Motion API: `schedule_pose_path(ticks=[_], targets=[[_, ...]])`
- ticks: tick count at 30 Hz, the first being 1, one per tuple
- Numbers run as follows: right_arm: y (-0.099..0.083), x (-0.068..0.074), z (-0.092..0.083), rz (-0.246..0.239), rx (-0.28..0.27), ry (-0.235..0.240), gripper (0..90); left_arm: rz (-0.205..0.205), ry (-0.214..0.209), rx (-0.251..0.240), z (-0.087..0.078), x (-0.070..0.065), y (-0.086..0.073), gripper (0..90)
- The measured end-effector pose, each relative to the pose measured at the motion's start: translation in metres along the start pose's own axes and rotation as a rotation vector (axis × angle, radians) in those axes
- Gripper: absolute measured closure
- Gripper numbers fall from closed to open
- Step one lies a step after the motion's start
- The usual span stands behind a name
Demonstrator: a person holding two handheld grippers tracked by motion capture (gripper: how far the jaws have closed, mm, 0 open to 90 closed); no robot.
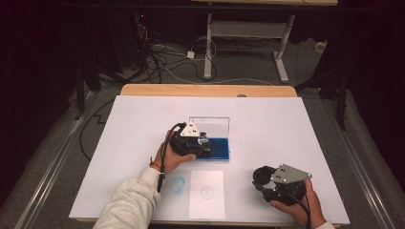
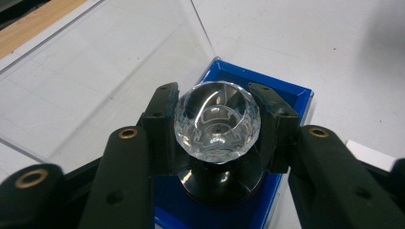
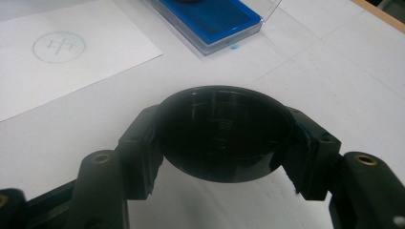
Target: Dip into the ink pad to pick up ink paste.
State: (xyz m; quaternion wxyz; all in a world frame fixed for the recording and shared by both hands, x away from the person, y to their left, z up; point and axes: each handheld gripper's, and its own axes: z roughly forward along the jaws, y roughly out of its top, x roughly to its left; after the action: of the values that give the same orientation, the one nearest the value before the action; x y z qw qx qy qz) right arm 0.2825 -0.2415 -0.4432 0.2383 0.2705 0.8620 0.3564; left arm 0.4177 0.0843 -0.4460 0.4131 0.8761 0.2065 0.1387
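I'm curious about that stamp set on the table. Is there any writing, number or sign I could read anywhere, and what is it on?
"中" inside a blue ring: stamped on the white sheet of paper.
Small raised marks on the black round cap held in the right gripper: too small to read.
Blue smudge on the table left of the paper: no legible sign.

Left gripper (image 2: 217, 126) and right gripper (image 3: 222, 136) both clamped shut, each held in a hand
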Motion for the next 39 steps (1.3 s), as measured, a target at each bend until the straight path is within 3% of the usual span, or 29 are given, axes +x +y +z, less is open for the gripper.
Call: schedule_pose_path(ticks=[33, 37, 39], targets=[[-0.001, -0.002, 0.001, 0.021, -0.004, 0.003, 37.9, -0.019, 0.008, 0.046, 0.000, -0.002, 0.006, 55.2], [-0.001, -0.003, -0.001, 0.020, -0.007, 0.003, 37.8, -0.024, 0.018, 0.076, 0.000, -0.002, 0.012, 55.2], [-0.001, -0.003, -0.001, 0.017, -0.008, 0.003, 37.9, -0.038, 0.020, 0.058, -0.002, -0.001, 0.017, 55.2]])
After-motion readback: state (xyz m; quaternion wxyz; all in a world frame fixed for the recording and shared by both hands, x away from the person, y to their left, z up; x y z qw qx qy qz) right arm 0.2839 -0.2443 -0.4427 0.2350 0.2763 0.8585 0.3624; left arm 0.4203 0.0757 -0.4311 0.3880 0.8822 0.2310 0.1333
